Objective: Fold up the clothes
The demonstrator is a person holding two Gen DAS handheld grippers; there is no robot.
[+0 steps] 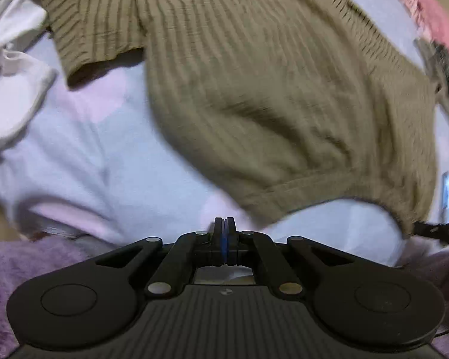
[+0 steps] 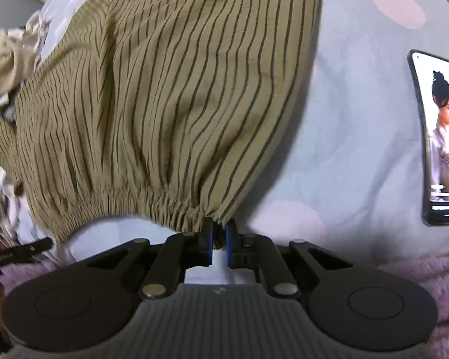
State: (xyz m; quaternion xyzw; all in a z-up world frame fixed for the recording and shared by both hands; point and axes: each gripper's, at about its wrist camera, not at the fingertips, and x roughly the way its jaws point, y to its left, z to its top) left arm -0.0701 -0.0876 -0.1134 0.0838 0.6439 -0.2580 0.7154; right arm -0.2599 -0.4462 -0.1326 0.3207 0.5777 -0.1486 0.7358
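An olive shirt with thin dark stripes lies spread on a pale blue bed sheet with pink dots. In the left wrist view my left gripper is shut, pads pressed together, with nothing visible between them. The shirt's hem lies just beyond and to the right of its tips. In the right wrist view the same shirt shows its gathered elastic hem. My right gripper is shut on the hem's right end, a bunch of fabric pinched between the blue pads.
A phone with a lit screen lies on the sheet to the right. White clothing sits at the left and a pink garment at the far right. Crumpled beige clothes lie far left. Purple fuzzy fabric is under both grippers.
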